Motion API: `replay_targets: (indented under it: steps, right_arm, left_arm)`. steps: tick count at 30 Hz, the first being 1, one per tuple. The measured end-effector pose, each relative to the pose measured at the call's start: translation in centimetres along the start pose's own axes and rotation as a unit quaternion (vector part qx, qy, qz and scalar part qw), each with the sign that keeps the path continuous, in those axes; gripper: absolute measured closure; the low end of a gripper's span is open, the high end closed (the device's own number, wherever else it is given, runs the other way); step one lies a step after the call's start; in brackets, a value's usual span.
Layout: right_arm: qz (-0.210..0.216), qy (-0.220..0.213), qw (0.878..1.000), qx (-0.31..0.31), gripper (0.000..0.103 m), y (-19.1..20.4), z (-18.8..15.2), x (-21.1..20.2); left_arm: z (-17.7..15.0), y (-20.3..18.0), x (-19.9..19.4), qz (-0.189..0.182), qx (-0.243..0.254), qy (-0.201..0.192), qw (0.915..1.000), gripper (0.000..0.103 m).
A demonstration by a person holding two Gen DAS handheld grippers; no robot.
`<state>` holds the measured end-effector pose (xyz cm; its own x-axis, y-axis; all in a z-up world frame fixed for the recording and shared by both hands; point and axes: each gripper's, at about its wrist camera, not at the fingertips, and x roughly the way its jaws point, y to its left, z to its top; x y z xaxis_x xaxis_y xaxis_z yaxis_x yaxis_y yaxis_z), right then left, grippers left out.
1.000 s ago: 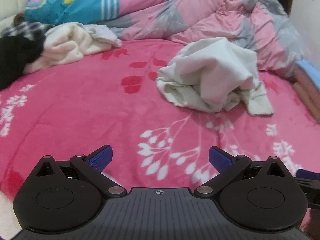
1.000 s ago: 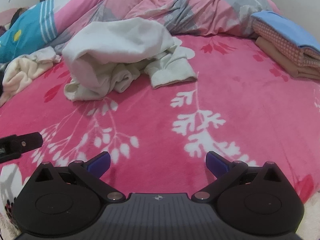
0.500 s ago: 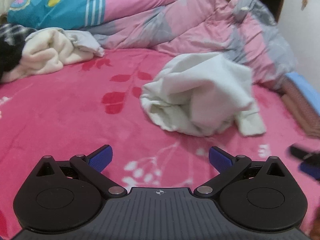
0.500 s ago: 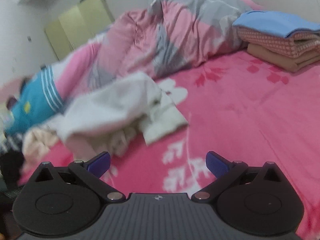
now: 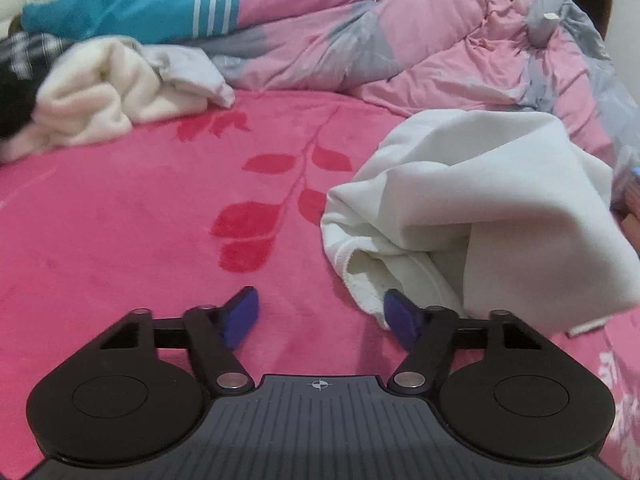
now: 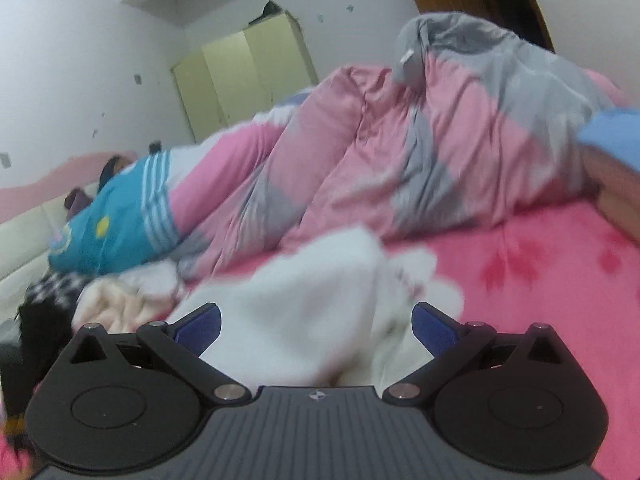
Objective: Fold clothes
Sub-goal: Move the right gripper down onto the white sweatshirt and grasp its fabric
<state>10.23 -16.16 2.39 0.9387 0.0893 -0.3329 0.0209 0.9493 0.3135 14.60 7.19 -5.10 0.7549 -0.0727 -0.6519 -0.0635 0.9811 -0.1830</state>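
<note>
Crumpled off-white sweatshirt-type garment [image 5: 480,216] lies heaped on the pink plush bed blanket with red and white leaf print [image 5: 120,220], just ahead and to the right of the left claw [image 5: 318,316]. Left claw: jaws have just been closing and now stand partly apart, with bare blanket between them. The garment's ribbed hem sits just beyond the right pad, looks to touch or pass behind it; not pinched.

Right claw [image 6: 316,328]: released, jaws wide. The same garment [image 6: 304,320] lies blurred ahead of and below them; no pad seen pressing on it.

Handling, judged: soft, light, limp knit with a fleecy inside. It will sag and drag rather than hold shape, and is not fragile. Best hold looks like the thick ribbed hem edge nearest the left claw, and a matching edge or corner for the right, so the cloth can be spread flat first.

Views: left wrist is sharp and shows hem, folds, and a cream fleece bundle [image 5: 96,88] far ahead to the left. Right wrist is smeared, but adds a pale green wardrobe [image 6: 244,76], the wall, and a blue item [image 6: 612,136] at the far right edge. Pink-and-grey quilt [image 5: 400,44] lies beyond in both.
</note>
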Motion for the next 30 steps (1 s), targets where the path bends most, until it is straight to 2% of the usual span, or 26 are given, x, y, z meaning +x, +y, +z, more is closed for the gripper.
replay_targets:
  steps: [5,8,11,13,15,16,18,22,28,30]
  right_arm:
    - [0.015,0.055,0.998,0.031,0.000,-2.4,5.9,9.4]
    - [-0.005,0.105,0.994,0.035,0.000,-3.7,7.6,16.9]
    - [-0.040,0.155,0.987,0.026,0.000,-4.9,7.3,23.5]
    - [-0.030,0.203,0.978,0.044,0.000,-5.6,6.1,26.9]
    - [-0.026,0.264,0.962,0.069,0.000,-5.9,3.8,29.2]
    - [-0.028,0.279,0.958,0.066,0.000,-5.6,2.8,29.3]
    - [-0.034,0.268,0.963,0.008,0.000,-3.8,1.4,27.8]
    - [-0.030,0.298,0.954,-0.019,0.004,-1.9,-0.7,24.2]
    - [0.006,0.310,0.950,0.035,0.017,-2.4,-2.2,17.1]
    - [0.017,0.308,0.951,0.025,0.019,-2.0,-2.7,14.8]
  left_arm:
    - [-0.6,-1.1,0.7,0.002,0.012,-0.011,0.9999,0.045]
    - [-1.1,-2.0,0.8,0.011,0.034,-0.021,0.9991,0.045]
    - [-1.4,-2.4,1.0,0.017,0.050,-0.027,0.9983,0.045]
    - [-1.5,-2.3,1.2,0.015,0.049,-0.028,0.9983,0.044]
    - [-1.6,-2.3,1.3,0.016,0.052,-0.030,0.9981,0.044]
    - [-1.7,-2.3,1.3,0.016,0.052,-0.031,0.9980,0.044]
    - [-1.8,-2.3,1.4,0.017,0.053,-0.033,0.9979,0.044]
    - [-1.8,-2.1,1.3,0.011,0.046,-0.034,0.9983,0.043]
    - [-1.6,-1.3,0.6,-0.007,0.014,-0.029,0.9995,0.043]
    - [-1.6,-1.0,0.2,-0.018,-0.002,-0.026,0.9995,0.043]
